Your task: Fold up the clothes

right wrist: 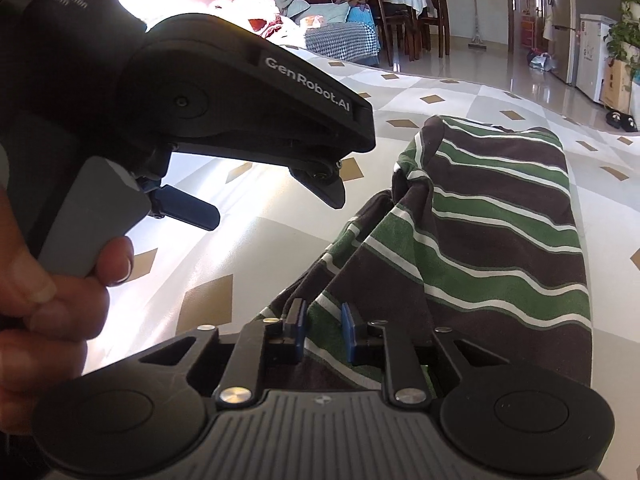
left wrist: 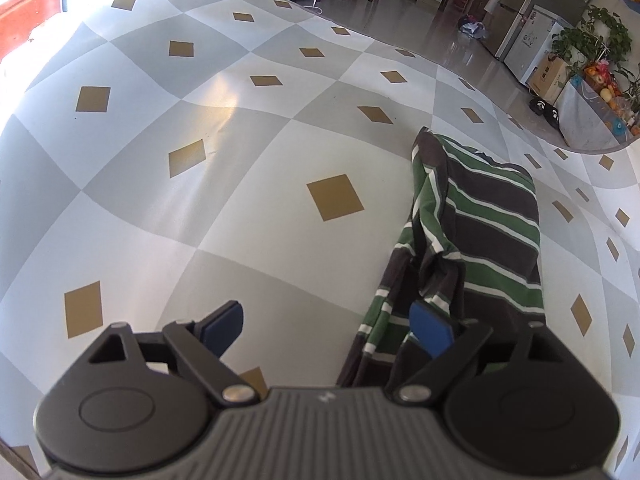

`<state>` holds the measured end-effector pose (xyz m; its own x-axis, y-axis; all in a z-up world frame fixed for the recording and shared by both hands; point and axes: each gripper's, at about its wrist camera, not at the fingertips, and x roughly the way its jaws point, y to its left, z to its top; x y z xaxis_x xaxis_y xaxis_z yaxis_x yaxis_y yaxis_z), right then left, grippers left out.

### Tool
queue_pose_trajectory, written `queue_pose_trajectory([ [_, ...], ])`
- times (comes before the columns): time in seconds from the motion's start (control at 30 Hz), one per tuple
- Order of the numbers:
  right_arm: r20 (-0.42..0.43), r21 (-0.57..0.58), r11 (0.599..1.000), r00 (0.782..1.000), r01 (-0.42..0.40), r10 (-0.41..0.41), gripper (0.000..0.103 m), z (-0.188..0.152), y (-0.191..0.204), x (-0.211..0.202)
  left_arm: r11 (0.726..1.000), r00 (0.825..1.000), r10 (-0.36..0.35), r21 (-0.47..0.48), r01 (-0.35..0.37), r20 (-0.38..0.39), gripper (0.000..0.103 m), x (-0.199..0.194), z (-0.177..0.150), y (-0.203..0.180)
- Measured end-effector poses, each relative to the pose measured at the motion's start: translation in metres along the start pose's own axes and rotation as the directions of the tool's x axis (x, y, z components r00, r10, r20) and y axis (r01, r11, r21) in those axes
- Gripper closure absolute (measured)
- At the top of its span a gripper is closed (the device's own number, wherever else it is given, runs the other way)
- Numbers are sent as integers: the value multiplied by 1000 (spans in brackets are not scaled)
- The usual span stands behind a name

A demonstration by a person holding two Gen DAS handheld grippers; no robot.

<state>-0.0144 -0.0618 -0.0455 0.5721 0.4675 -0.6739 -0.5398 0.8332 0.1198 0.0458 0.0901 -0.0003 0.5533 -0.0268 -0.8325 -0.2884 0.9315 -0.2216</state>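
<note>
My right gripper [right wrist: 324, 330] has its jaws drawn in narrow around a bunched fold at the near end of the striped shirt [right wrist: 500, 216], which lies partly folded on the checked tablecloth [right wrist: 460, 92]. My left gripper [left wrist: 328, 326] stands wide open and empty just beside that edge. The knit looks soft and limp (light, prone to sagging), so I'd take it at hems or corners.

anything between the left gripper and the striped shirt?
Nothing visible. The left gripper is open, with its right finger pad already against the near edge of the striped shirt. The checked table cover beside it is bare. The right gripper is on the same near edge.
</note>
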Motion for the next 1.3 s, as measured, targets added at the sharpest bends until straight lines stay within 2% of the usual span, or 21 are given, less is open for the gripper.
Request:
queue_pose_trajectory([
  [0.1, -2, 2, 1000, 1000, -3, 3, 99, 1, -1, 1, 1000, 1000, 3, -1, -3, -1, 13, 1, 0, -1],
  [0.17, -3, -2, 1000, 1000, -7, 7, 101, 1, 0, 0, 1000, 1000, 6, -2, -6, 3, 13, 1, 0, -1],
  [0.33, 12, -1, 1000, 999, -31, 31, 101, 4, 0, -7, 1000, 1000, 19, -6, -19, 17, 10, -1, 1, -1],
  [0.53, 12, -5, 995, 994, -104, 104, 101, 4, -5, -10, 1000, 999, 30, 6, -30, 30, 10, -3, 2, -5],
  [0.67, -38, -14, 988, 987, -157, 156, 101, -4, -8, 2, 999, 999, 24, 31, -25, 38, 10, -4, 1, -11],
  [0.87, -42, -31, 984, 984, -174, 172, 97, -6, -8, 2, 993, 995, 28, 112, -38, 92, 6, -12, 3, -25],
  [0.93, -42, -35, 983, 983, -179, 177, 96, -7, -8, 1, 994, 994, 7, 111, -19, 105, 4, -16, 6, -26],
  [1.03, -45, -28, 982, 981, -188, 186, 93, -6, -11, -3, 994, 994, -60, 102, 50, 90, 4, -17, 11, -26],
  [1.13, -15, -8, 984, 983, -181, 181, 92, -3, -17, -13, 989, 992, -108, 106, 100, 71, 4, -16, 13, -28],
  [1.3, 12, 20, 987, 987, -162, 162, 88, -4, -23, -20, 964, 971, -237, 132, 232, 22, 4, -14, 22, -43],
])
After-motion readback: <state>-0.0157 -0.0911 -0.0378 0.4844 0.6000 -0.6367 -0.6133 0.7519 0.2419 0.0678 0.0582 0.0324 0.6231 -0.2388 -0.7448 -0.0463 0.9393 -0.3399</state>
